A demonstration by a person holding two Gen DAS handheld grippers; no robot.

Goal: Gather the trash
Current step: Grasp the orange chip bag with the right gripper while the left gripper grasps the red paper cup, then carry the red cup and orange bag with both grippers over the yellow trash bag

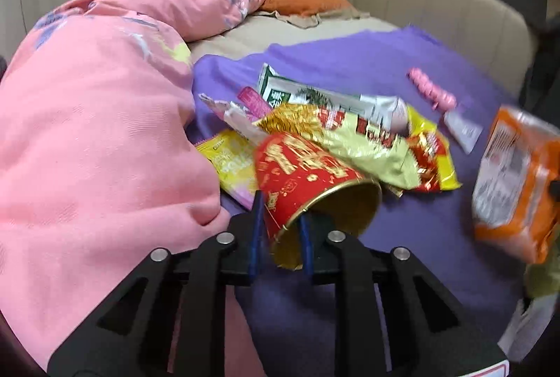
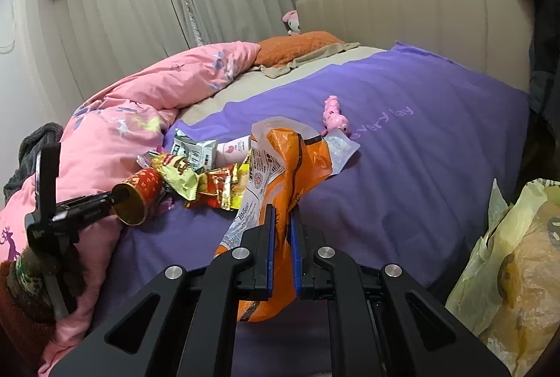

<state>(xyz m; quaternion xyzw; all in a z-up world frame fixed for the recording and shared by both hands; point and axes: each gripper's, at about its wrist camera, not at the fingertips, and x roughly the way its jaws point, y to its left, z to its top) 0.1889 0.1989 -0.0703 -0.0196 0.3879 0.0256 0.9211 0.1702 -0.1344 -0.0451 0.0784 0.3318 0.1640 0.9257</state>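
Left tongs (image 1: 280,223) pinching red cup (image 1: 308,181) rim, right tongs (image 2: 281,237) clamping orange wrapper (image 2: 280,163), wrappers (image 1: 367,135) piled behind cup

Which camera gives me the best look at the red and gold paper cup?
Left wrist view: the red and gold paper cup fills the centre, its rim pinched by the left gripper. Right wrist view shows it small, far left, lying sideways.

"every day" in pale letters — on the purple sheet (image 2: 402,139), nothing else legible
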